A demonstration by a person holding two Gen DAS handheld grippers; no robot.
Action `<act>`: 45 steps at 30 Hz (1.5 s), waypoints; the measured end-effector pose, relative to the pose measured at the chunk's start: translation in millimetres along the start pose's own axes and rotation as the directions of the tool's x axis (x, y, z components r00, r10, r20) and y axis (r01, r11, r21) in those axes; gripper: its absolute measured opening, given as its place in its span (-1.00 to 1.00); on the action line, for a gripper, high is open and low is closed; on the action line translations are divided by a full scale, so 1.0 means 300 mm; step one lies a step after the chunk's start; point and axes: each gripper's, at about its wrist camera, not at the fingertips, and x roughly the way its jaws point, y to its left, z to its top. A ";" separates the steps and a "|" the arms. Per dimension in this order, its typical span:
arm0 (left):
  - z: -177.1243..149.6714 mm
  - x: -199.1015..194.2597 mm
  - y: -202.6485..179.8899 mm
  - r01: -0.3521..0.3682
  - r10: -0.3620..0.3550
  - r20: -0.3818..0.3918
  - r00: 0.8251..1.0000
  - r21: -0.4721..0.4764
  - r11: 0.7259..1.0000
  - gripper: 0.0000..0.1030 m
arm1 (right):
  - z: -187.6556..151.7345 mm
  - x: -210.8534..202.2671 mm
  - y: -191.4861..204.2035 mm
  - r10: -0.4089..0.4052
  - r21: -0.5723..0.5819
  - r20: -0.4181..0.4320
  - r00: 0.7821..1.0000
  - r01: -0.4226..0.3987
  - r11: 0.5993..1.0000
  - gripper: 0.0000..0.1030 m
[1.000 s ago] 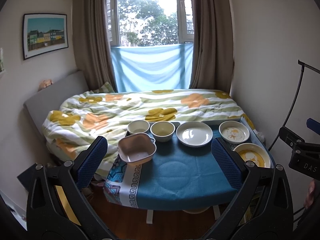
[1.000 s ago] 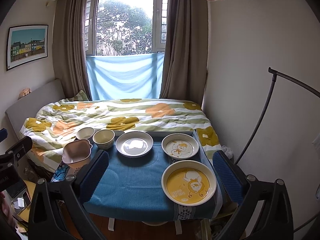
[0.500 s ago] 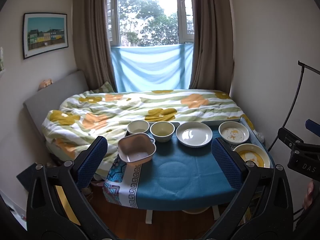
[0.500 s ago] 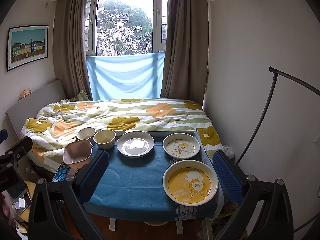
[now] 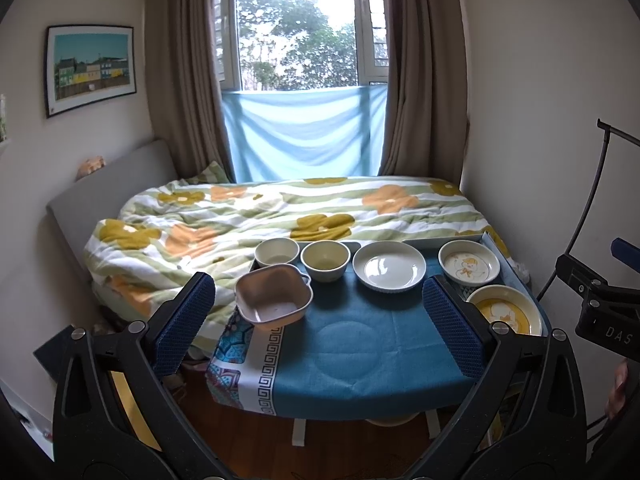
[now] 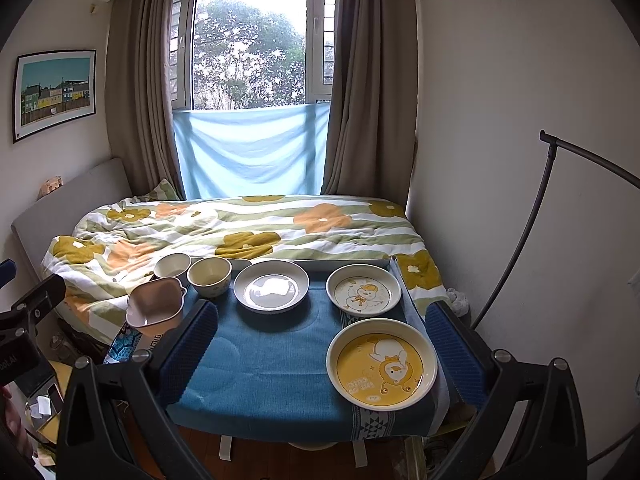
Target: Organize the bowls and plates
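Six dishes sit upright on the blue-clothed desk (image 6: 256,364). Along the far edge, left to right: a white bowl (image 6: 173,266), a cream bowl (image 6: 209,276), a plain white plate (image 6: 271,285) and a white plate with a duck picture (image 6: 363,289). A pink squarish bowl (image 6: 155,306) sits at the left edge. A yellow duck plate (image 6: 382,363) lies nearest, at right.

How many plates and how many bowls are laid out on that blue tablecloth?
Plates: 3 – white plate, white duck plate, yellow duck plate
Bowls: 3 – pink square bowl, cream bowl, white bowl
Total: 6
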 end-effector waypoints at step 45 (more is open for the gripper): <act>-0.103 0.530 -0.288 0.399 -0.341 -0.379 0.860 0.082 0.913 0.99 | -0.280 0.251 -0.320 -0.097 0.176 -0.342 0.935 0.165 0.970 1.00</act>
